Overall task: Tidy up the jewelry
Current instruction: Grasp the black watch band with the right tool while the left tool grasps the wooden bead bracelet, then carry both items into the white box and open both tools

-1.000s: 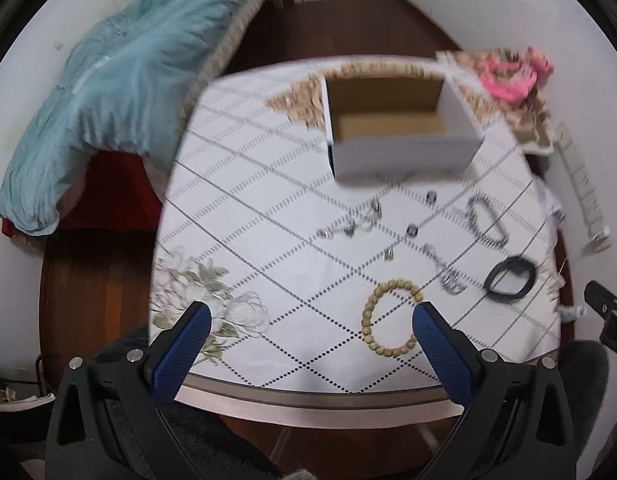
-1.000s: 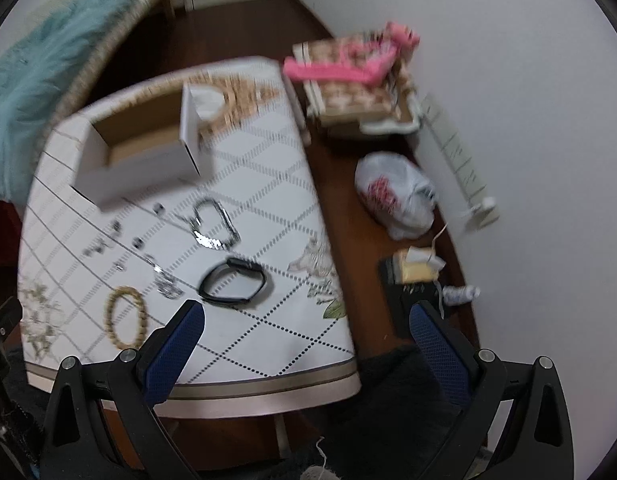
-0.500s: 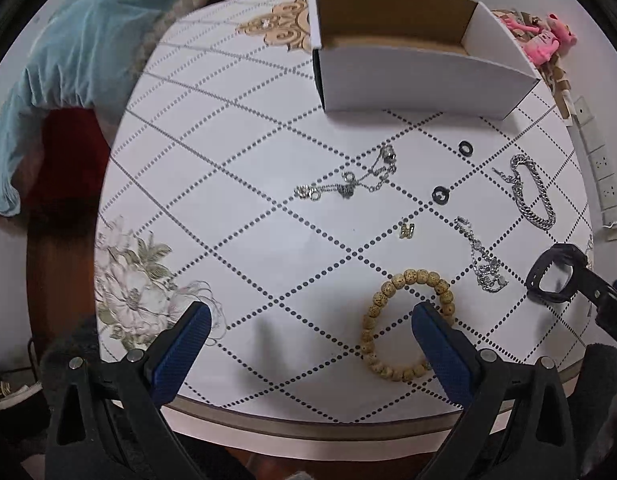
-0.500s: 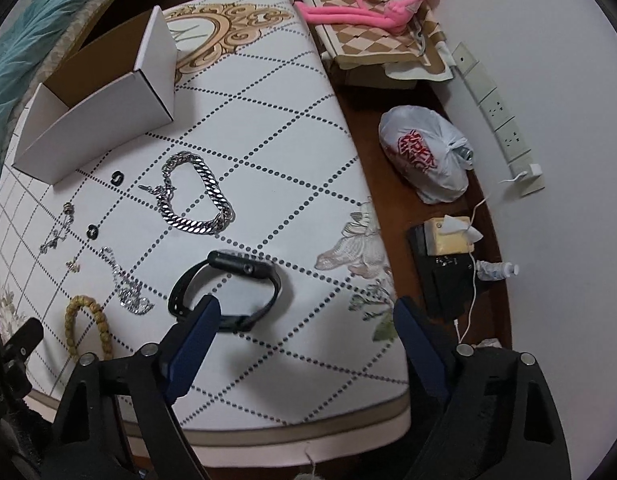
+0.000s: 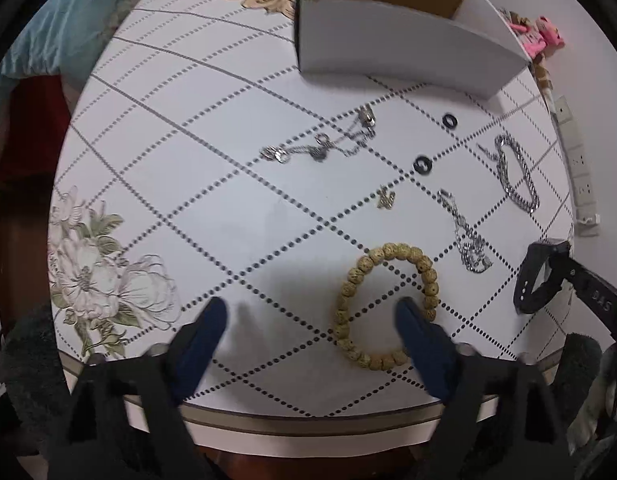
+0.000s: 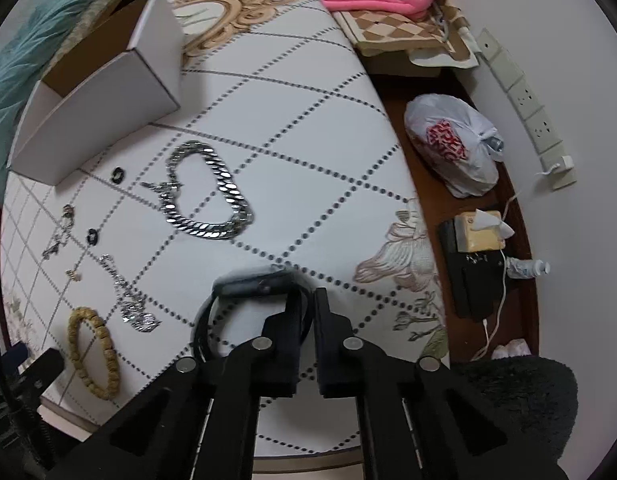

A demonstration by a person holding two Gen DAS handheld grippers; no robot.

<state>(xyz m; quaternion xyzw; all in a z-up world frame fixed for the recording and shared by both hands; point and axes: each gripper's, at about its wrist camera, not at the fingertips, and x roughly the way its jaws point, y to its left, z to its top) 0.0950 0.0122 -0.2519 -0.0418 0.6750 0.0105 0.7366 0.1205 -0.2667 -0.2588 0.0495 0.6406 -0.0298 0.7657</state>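
Tan bead bracelet (image 5: pixel 386 306), silver chains (image 6: pixel 206 192) and black watch (image 6: pixel 252 304) lie flat before an open white box (image 5: pixel 400 50).

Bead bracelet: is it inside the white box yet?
No, the bead bracelet lies on the table, well short of the white box.

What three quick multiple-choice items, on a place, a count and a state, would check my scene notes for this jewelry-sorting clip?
1. Where is the white box?
A. the table's far side
B. the floor
C. beside the beaded bracelet

2. How many small black rings lie on the table?
A. one
B. two
C. four

3. What is the right gripper doing?
A. open above the chain
B. shut on the black watch
C. holding the box

Answers:
1 A, it stands beyond the jewelry.
2 B, two rings show.
3 B, its fingers pinch the band.
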